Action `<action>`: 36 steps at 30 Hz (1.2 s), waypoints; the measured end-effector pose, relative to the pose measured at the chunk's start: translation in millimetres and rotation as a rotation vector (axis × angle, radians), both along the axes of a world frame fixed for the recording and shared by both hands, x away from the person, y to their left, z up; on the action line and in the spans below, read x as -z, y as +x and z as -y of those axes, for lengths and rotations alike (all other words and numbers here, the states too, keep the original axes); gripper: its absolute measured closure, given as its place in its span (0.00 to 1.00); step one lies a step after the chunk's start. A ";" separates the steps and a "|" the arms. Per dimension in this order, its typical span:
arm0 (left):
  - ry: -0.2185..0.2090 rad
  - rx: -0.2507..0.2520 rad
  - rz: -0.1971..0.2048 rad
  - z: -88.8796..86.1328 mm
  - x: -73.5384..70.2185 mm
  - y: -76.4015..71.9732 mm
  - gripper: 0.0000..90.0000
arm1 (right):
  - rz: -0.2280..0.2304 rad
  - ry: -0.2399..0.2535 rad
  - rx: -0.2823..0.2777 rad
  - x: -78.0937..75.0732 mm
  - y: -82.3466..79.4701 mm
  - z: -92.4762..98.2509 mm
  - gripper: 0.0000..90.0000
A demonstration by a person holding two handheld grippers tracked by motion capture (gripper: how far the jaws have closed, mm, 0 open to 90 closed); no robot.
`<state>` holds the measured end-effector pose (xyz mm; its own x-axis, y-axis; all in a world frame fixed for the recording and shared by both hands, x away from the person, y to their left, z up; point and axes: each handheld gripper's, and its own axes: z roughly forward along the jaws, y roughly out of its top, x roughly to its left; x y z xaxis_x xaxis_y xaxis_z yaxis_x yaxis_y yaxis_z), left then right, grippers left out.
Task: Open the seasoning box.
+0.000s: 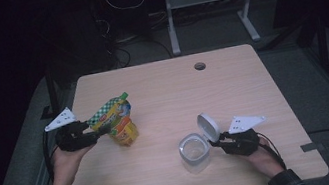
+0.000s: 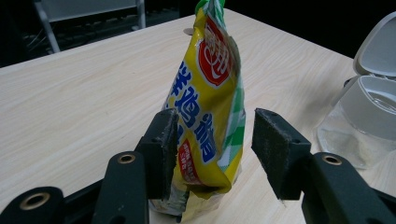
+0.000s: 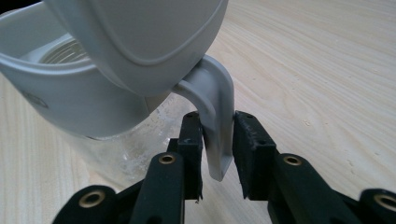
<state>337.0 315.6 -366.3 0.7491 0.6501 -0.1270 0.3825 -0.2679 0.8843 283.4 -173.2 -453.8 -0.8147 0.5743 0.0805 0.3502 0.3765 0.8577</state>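
A yellow snack pouch [image 1: 115, 118] with a green checked top stands leaning on the wooden table [image 1: 232, 86] at the left. My left gripper [image 1: 96, 133] reaches it from the left. In the left gripper view the pouch [image 2: 210, 102] is between the jaws of the left gripper [image 2: 215, 144], against one pad, with a gap to the other. A clear container [image 1: 194, 152] stands at the front right, its white lid [image 1: 208, 127] flipped up. My right gripper [image 1: 221, 140] is at its right side. The right gripper [image 3: 218, 140] has its pads closed on the lid's curved tab [image 3: 217, 121].
A round cable hole [image 1: 199, 66] sits near the table's far edge. The container [image 2: 369, 116] also appears at the right of the left gripper view. Beyond the table, a desk frame and cables stand on the dark floor.
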 end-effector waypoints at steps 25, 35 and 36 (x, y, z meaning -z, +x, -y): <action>0.002 0.009 -0.008 1.6 0.7 0.8 0.56 | 0.079 -0.065 0.177 -0.8 3.2 13.9 0.90; 0.000 0.006 -0.009 0.3 1.5 1.1 0.73 | 0.025 -0.014 0.153 -4.3 -5.6 31.6 0.65; 0.004 0.008 -0.012 0.4 1.5 1.1 0.74 | 0.023 -0.015 0.153 -4.2 -7.0 33.6 0.64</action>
